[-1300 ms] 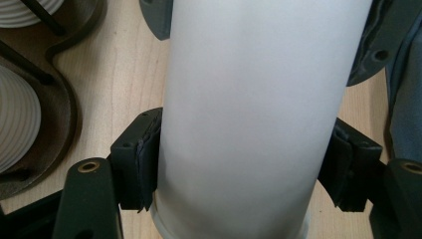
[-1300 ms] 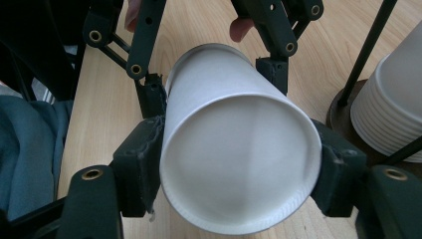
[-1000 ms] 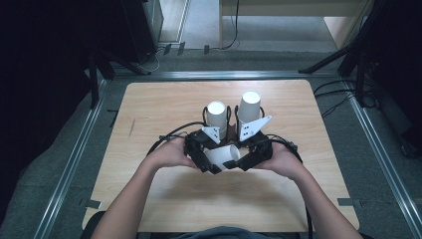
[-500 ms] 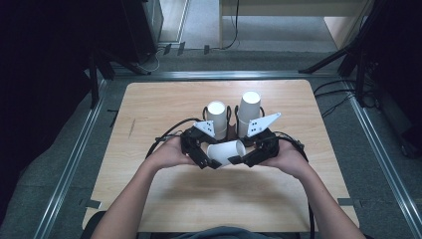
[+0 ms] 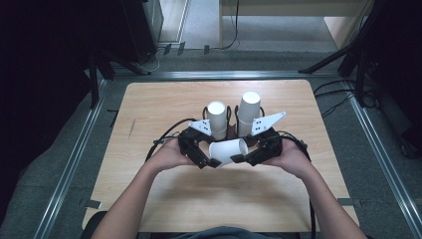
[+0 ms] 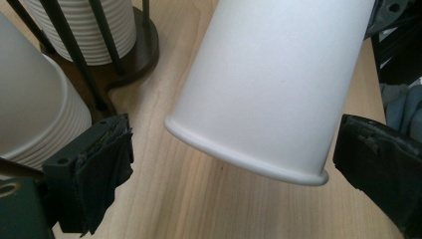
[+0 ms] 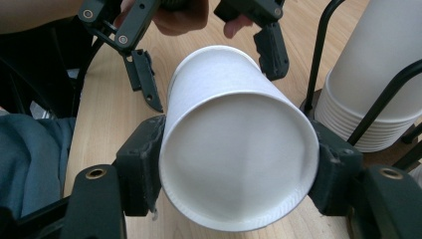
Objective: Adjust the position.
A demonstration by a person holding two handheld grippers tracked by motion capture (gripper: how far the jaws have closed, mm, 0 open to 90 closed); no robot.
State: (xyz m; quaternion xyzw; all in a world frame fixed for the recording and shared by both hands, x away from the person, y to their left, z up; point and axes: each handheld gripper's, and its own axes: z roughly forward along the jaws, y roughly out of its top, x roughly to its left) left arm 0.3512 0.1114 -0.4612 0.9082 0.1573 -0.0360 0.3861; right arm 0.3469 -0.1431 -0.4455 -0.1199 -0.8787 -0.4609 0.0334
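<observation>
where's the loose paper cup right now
In the high view the paper cup lies sideways above the table's near middle, clamped in the right gripper, just in front of the two cup stacks.

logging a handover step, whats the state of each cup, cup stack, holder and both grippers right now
paper cup: lying on its side off the table, clamped at the base end.
right gripper: shut on the cup's base.
left gripper: jaws have just been opening, pads clear of the cup's rim end.
left cup stack: upside down in the holder.
right cup stack: upside down, taller.
holder: upright on the table.
</observation>
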